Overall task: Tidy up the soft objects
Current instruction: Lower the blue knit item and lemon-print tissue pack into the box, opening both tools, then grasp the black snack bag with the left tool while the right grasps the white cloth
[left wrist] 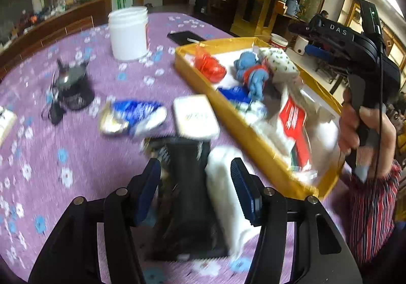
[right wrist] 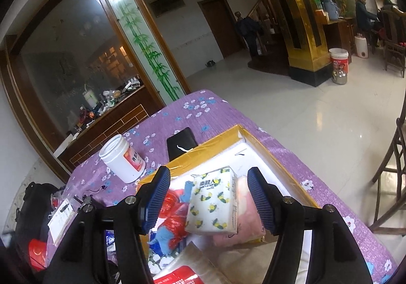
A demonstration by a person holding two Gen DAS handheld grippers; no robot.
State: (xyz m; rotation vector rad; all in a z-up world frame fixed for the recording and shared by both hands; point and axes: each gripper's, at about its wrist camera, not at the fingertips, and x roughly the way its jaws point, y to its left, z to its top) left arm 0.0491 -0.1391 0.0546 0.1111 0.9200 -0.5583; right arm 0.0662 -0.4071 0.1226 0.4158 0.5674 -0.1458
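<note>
A yellow-walled box (left wrist: 243, 129) on the purple tablecloth holds soft things: a red bag (left wrist: 210, 67), a blue plush toy (left wrist: 251, 73), a lemon-print tissue pack (left wrist: 279, 63) and white packets. My left gripper (left wrist: 196, 183) is open, low over a black pouch (left wrist: 187, 197) and a white soft bundle (left wrist: 225, 197) that lie between its fingers. My right gripper (right wrist: 209, 199) is open above the box (right wrist: 276, 157), with the lemon-print tissue pack (right wrist: 215, 201) and a pink soft item (right wrist: 243, 218) below it. It shows in the left wrist view (left wrist: 355, 55), held by a hand.
On the cloth lie a blue-and-white packet (left wrist: 137, 116), a cream flat pack (left wrist: 195, 116), a white jar (left wrist: 128, 33), a black mesh cup (left wrist: 73, 86) and a black phone (left wrist: 185, 36). The table edge runs right of the box; chairs (right wrist: 390, 182) stand beyond.
</note>
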